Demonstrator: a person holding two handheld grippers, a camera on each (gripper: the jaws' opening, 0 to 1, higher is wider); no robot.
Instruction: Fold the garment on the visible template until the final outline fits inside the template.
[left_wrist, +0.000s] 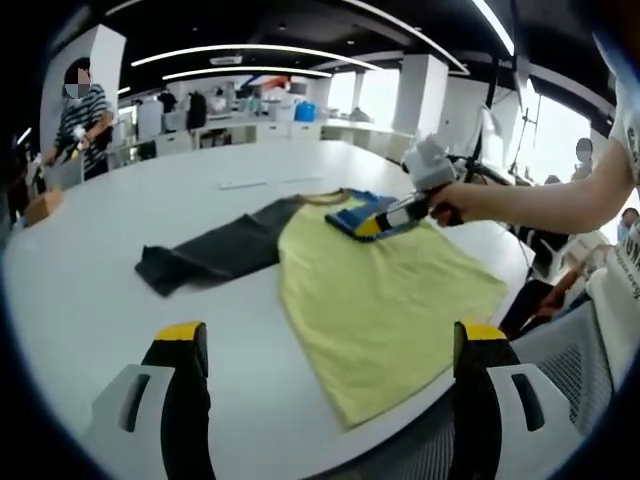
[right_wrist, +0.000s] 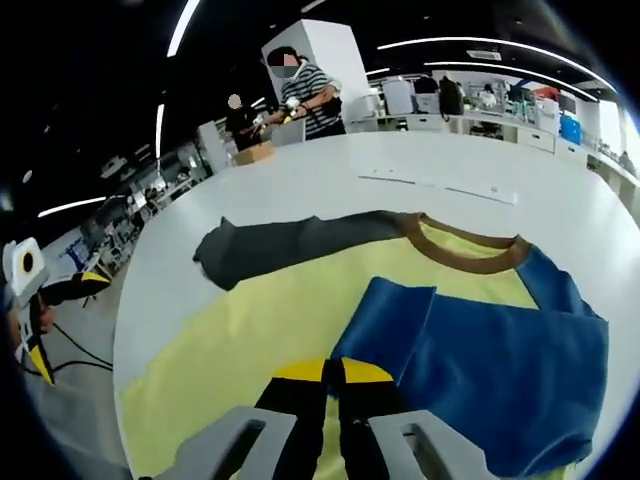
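While the yellow T-shirt (left_wrist: 385, 300) lies on the white round table (left_wrist: 90, 290) | open-plan office | left gripper (left_wrist: 330, 345) spread | right gripper (right_wrist: 333, 375) pressed together.

Hidden and cut-off parts of the shirt and grippers

In the right gripper view, the folded blue sleeve (right_wrist: 480, 370) is covering part of the yellow shirt (right_wrist: 270, 320) and running out at the lower edge, while the closed fingers (right_wrist: 300, 385) are hiding the cloth beneath them. In the left gripper view, the shirt's hem is hanging past the counter (left_wrist: 90, 280) edge, and the right gripper (left_wrist: 400, 212) is masking the sleeve fold; whether it is pinching cloth is unclear.
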